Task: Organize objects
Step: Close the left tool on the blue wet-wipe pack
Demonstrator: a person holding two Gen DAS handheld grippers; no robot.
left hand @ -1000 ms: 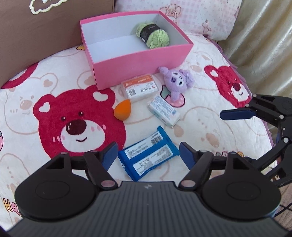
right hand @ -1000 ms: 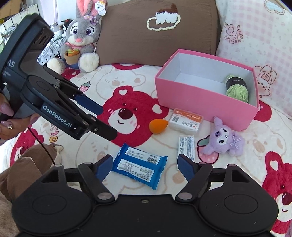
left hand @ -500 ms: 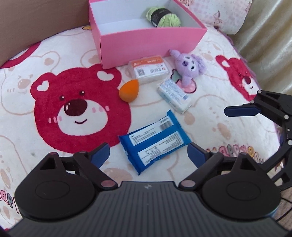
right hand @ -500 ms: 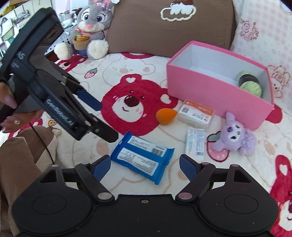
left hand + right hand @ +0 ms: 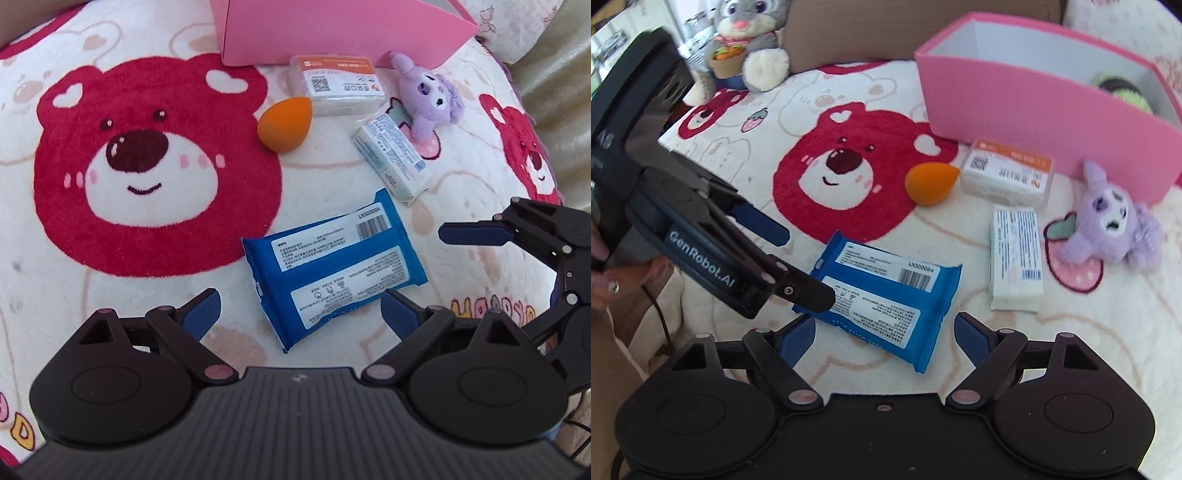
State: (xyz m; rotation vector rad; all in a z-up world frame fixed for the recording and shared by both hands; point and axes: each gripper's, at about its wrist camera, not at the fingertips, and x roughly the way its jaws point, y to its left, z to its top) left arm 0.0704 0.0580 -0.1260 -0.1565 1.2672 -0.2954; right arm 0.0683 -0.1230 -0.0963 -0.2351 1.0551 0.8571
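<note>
Closing in: you are bringing both grippers down on the blue wipes pack, which now fills far more of each wrist view than a second ago.
Left gripper: your jaws have just been opening and now stand wide. The near end of the pack lies in the gap between them, with no pad touching it.
Right gripper: it is also spread wide and empty. The pack's near corner sits just ahead of the gap, toward 12 o'clock.
Wipes pack: it lies flat on the bear-print blanket, at 5 o'clock from the big red bear face.
Pink box: it stands at 12 o'clock from the pack, well apart from it, open-topped, with a ball of green yarn already inside.
Still loose: the orange sponge, the orange-labelled packet, the white tissue pack and the purple plush all lie between the pack and the box.
Meaning: the wider left jaws and the drop suggest the pack is your next pick, so one item is stowed and five remain.
Watch: both claws crowd the same pack, so let one take it.
</note>
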